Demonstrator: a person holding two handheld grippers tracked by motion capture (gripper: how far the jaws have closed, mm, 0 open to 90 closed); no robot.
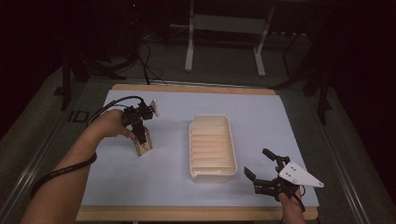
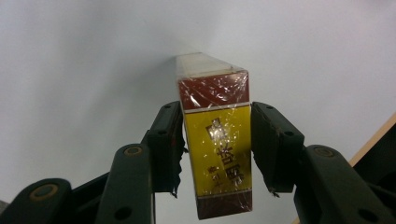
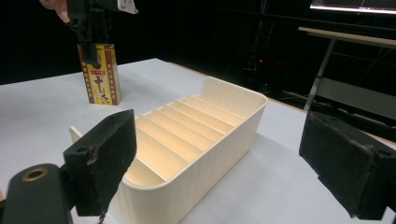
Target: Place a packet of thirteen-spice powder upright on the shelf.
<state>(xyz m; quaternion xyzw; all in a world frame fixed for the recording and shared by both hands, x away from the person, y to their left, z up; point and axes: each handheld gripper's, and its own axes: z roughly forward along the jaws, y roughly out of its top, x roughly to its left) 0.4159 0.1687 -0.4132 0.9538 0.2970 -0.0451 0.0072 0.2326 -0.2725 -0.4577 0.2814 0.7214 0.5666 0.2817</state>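
High view gives me the layout: my left gripper (image 1: 140, 133) is at the left of the table, pinching a small box (image 1: 143, 142) that stands upright on the pale blue mat (image 1: 168, 168); my right gripper (image 1: 262, 164) sits near the front right corner, jaws spread wide with nothing between them.

Left gripper view adds the detail that the overhead can't resolve: the box (image 2: 217, 140) is wrapped in glossy film, with a yellow face, dark red bands top and bottom and printed characters (too glared for me to read), and both pads (image 2: 270, 147) press flat on its narrow sides. Its far end meets the mat (image 2: 84, 60).

Right gripper view looks across the cream tray (image 3: 205, 140) to the box (image 3: 100, 74) standing behind it, with the left gripper (image 3: 95, 35) coming down on it from above. My own pads (image 3: 105, 161) are well apart here.

Mat covers a wooden tabletop (image 1: 196, 213), whose edge shows front and back. Room is dark; a white metal stand (image 1: 224, 42) and cables sit on the floor beyond.

Tray (image 1: 211, 175) is mid-table between the grippers, long side running away from me, split by thin dividers into narrow slots, all of them empty.
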